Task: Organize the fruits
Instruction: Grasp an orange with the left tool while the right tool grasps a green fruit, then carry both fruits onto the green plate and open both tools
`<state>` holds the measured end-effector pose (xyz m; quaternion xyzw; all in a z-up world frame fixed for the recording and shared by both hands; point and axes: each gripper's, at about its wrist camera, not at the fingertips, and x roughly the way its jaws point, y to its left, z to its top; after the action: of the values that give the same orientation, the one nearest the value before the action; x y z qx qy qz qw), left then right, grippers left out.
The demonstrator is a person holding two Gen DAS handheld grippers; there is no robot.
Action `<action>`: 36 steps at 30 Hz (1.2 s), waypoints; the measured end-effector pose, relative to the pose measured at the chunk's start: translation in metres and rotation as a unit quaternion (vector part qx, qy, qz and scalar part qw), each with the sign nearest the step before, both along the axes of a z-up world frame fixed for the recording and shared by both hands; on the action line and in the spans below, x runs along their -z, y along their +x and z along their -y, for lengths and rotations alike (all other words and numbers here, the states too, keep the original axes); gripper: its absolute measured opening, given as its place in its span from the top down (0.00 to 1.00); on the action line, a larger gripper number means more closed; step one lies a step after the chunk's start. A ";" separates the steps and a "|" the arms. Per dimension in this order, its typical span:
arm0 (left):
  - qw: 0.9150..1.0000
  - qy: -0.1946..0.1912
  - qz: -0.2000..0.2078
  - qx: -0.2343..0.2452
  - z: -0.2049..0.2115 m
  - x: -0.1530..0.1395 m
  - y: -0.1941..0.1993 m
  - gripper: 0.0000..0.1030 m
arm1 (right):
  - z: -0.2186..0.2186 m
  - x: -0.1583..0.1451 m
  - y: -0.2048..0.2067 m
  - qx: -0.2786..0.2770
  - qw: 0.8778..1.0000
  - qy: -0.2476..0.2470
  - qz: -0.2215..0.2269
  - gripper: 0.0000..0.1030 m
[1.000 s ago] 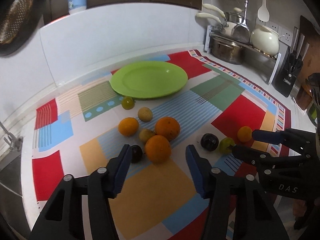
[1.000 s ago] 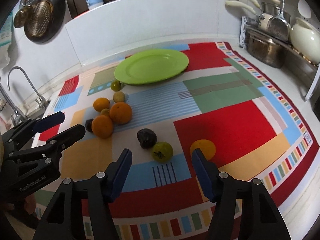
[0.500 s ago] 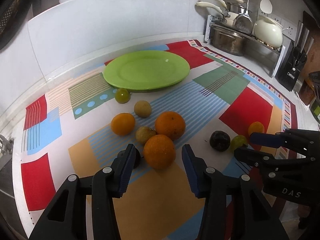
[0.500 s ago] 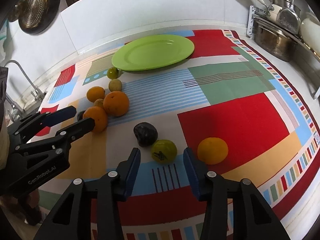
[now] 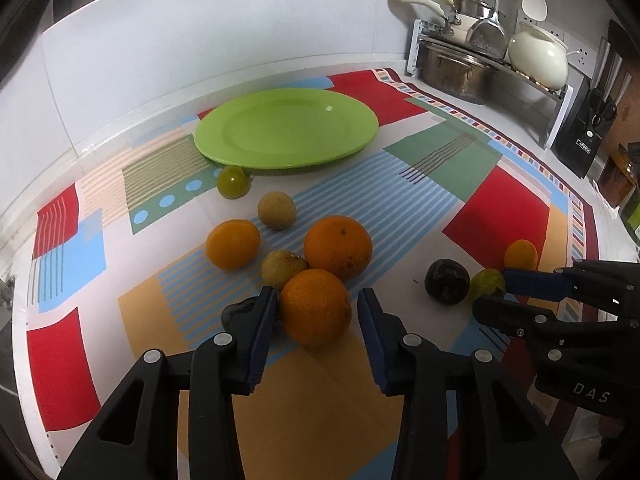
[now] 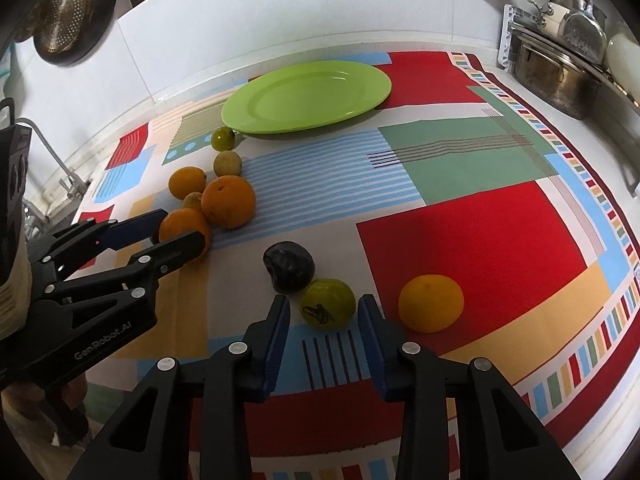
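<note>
the wide lime-green plastic plate point(image 5: 286, 128) sits bare at the back of the patchwork-coloured cloth point(image 5: 500, 208), seemingly the place meant for the loose fruit in front of it, and both tools are lined up to take one each: the left gripper point(image 5: 318, 314) has its jaws apart around the nearest round orange point(image 5: 315, 306), the right gripper point(image 6: 323, 314) apart around the small green fruit with a dark mark point(image 6: 328, 303). only the left view shows a small dark fruit point(image 5: 236, 314) half hidden behind the left blue finger, while the right view alone shows the green fruit touching the dark purple plum point(image 6: 289, 266) and apart from the yellow-orange citrus point(image 6: 431, 303), so closing there could nudge the plum.
</note>
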<state>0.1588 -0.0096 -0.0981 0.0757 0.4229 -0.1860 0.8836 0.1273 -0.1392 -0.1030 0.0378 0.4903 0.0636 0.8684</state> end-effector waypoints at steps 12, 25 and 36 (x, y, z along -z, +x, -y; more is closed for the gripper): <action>1.000 -0.002 0.006 -0.001 -0.001 -0.005 -0.004 0.64 | 0.002 -0.003 -0.001 0.001 1.000 0.001 0.003 0.71; 0.999 -0.016 0.031 -0.006 0.001 -0.030 -0.024 0.64 | 0.005 -0.025 -0.013 -0.015 0.999 0.011 0.045 0.72; 0.997 -0.023 0.071 -0.017 0.006 -0.058 -0.031 0.64 | 0.004 -0.049 -0.015 -0.046 0.995 0.018 0.087 0.72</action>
<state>0.1274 -0.0153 -0.0399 0.0612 0.3558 -0.1750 0.9160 0.1123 -0.1432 -0.0543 0.0250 0.4131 0.1152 0.9030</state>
